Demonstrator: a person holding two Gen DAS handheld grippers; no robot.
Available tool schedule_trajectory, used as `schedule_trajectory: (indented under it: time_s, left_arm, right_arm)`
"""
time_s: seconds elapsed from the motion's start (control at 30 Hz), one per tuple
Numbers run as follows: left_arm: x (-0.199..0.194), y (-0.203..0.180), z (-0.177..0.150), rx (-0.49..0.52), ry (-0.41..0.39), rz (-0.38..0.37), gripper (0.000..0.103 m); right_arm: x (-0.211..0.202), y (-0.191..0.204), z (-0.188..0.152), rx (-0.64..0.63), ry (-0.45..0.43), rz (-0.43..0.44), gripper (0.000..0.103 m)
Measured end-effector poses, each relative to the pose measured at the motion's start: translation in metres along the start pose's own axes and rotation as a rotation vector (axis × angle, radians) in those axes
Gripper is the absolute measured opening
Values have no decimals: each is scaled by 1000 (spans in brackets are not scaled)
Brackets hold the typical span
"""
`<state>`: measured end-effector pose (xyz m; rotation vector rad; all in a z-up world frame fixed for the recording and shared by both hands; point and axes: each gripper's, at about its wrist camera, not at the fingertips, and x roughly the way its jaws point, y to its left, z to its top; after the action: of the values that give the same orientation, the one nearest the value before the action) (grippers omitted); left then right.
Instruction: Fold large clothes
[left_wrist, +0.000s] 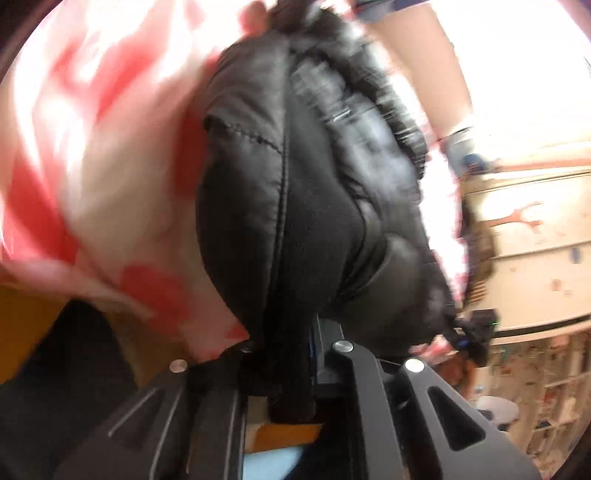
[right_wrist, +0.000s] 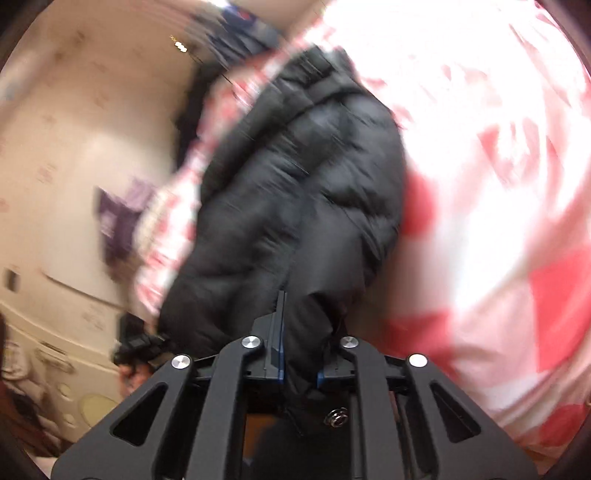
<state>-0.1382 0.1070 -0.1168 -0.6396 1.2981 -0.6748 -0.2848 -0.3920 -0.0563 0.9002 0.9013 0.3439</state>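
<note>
We have both tongs closed down on the black padded jacket (left_wrist: 295, 206), each pinching a fold of its fabric between nearly shut jaws: the left gripper (left_wrist: 291, 369) has a stitched seam edge bunched between its fingers, and the right gripper (right_wrist: 301, 365) holds another dark fold that runs down past its blue pads (right_wrist: 277, 354). We judge the two grips are set apart on the garment so we can carry it and spread it for folding. From each grip the jacket rises away in puffy quilted bulk, filling the middle of both views. Behind the jacket, on its far side from the tongs, lies the red-and-white patterned bedding (right_wrist: 498, 221). Beyond the jacket's other edge stands a pale cabinet (right_wrist: 55, 184). Both views are blurred.
</note>
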Motion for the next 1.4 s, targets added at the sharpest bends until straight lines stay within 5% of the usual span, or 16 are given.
schedule_trajectory:
  time_s: [0.27, 0.4, 0.53, 0.63, 0.73, 0.87, 0.93, 1.13, 1.23, 1.3, 1.33, 1.4]
  left_arm:
    - [-107, -70, 0, 98, -177, -158, 9]
    - [-135, -63, -24, 99, -164, -151, 9]
    - [-112, -13, -63, 110, 50, -57, 15]
    - [-89, 47, -93, 33, 181, 150, 28]
    - [-121, 97, -103, -123, 113, 373, 28]
    - [-152, 46, -65, 31, -73, 398, 47]
    - [-130, -17, -33, 212, -157, 345, 64]
    - [17, -155, 61, 528, -251, 249, 64]
    - [91, -176, 115, 533, -298, 258, 64]
    - [141, -163, 151, 463, -258, 340, 64]
    - [157, -141, 164, 407, -197, 370, 64]
    - [180, -114, 181, 327, -120, 297, 64]
  right_arm:
    - [-69, 69, 10, -64, -129, 222, 9]
    - [-112, 66, -19, -90, -102, 186, 9]
    - [-100, 19, -68, -38, 87, 27, 13]
    - [-79, -39, -108, 79, 295, -157, 24]
    - [-108, -57, -104, 152, 212, -276, 38]
    - [-114, 15, -38, -63, -22, -309, 73]
    - [-79, 62, 10, -205, -124, -279, 86]
    - [95, 138, 119, -488, -201, -398, 86]
    - [156, 122, 158, -482, -197, -541, 86]
    - [189, 70, 188, -354, -94, -658, 86]
    - [201, 48, 194, -290, -55, -647, 86]
    - [204, 23, 205, -223, -15, -614, 86]
